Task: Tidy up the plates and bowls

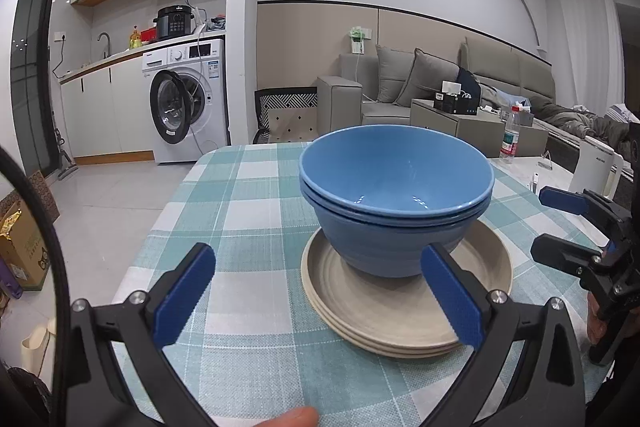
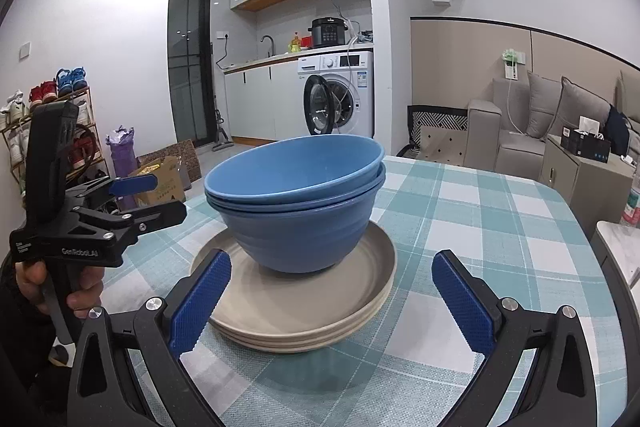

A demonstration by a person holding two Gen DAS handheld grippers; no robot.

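A stack of blue bowls sits nested on a stack of beige plates on the checked tablecloth. It also shows in the right wrist view, bowls on plates. My left gripper is open and empty, just in front and left of the stack. My right gripper is open and empty, its fingers in front of the plates on either side. Each gripper shows in the other's view, the right gripper at the right and the left gripper at the left, both open.
The table carries a teal checked cloth. A water bottle and a white kettle stand on a side table at the right. A washing machine, sofa and cardboard boxes lie beyond.
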